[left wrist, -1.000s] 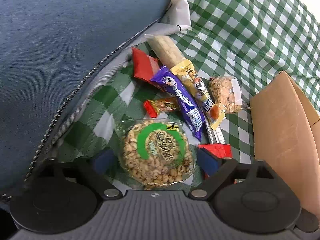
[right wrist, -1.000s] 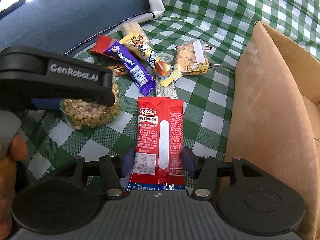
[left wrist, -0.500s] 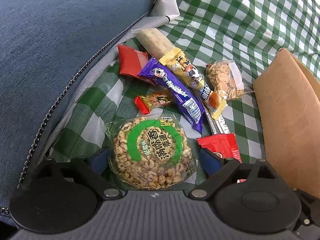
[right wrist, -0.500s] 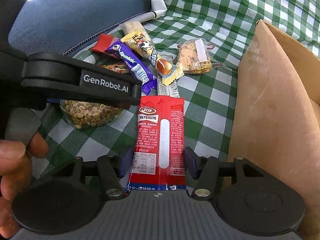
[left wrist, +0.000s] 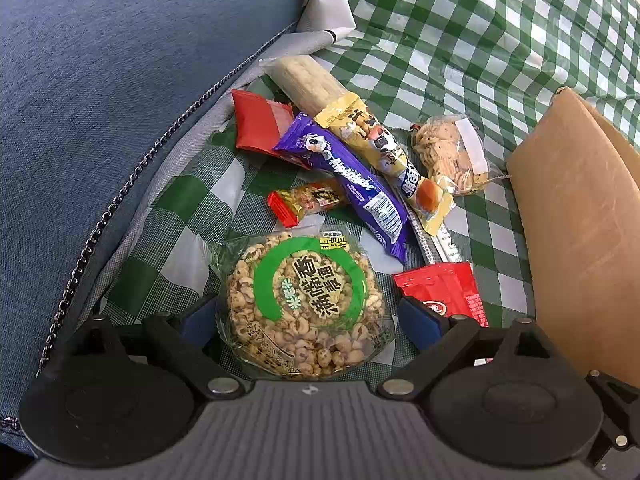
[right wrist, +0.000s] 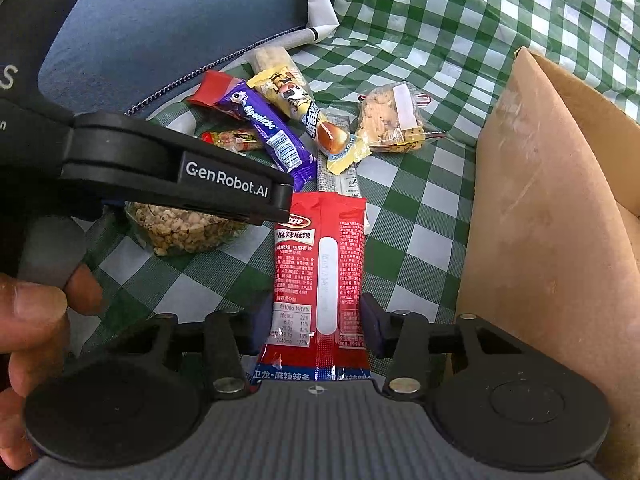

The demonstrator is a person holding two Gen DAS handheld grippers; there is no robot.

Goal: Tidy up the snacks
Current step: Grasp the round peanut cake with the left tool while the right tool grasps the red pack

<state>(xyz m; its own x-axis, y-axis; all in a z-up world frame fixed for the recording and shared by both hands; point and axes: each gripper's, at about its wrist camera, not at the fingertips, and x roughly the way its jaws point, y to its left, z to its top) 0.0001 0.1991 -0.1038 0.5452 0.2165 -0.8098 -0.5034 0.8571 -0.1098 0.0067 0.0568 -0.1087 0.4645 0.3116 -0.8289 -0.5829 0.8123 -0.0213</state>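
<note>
My right claw [right wrist: 316, 326] has just been closing around the red spicy-strip packet [right wrist: 320, 276]; its pads reach the packet's edges. The packet lies flat on the green checked cloth [right wrist: 404, 200], long axis running straight away from me, beside the cardboard box [right wrist: 552, 208]. My left claw [left wrist: 306, 318] stands wide around the round puffed-grain cake [left wrist: 304, 300], not gripping.
</note>
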